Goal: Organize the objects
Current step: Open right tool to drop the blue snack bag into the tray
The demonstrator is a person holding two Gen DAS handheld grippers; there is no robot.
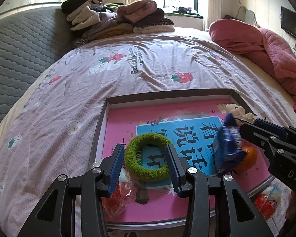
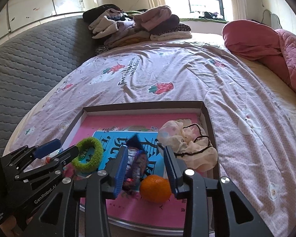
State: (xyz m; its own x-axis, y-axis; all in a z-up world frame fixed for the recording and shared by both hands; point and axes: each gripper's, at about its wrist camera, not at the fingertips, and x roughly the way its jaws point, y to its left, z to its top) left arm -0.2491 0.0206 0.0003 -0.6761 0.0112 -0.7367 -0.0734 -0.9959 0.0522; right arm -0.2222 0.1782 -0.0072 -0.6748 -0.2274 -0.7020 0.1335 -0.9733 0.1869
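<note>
On the bed (image 1: 148,69), folded clothes (image 1: 116,19) at 12 o'clock; left tongs (image 1: 146,164) gape around a green ring (image 1: 148,156), right tongs (image 2: 146,169) seemingly wide beside a blurred packet (image 2: 136,164).

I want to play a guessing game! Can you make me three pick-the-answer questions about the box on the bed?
1. Where is the orange?
A. inside the box
B. on the clothes pile
C. on the pink pillow

2. What colour is the fuzzy ring?
A. red
B. green
C. white

3. How are the left gripper fingers?
A. spread apart
B. pressed shut
C. hidden

Answers:
1. A, it sits on the box's pink floor.
2. B, its fuzz is bright green.
3. A, they stand apart, either side of the ring.
</note>
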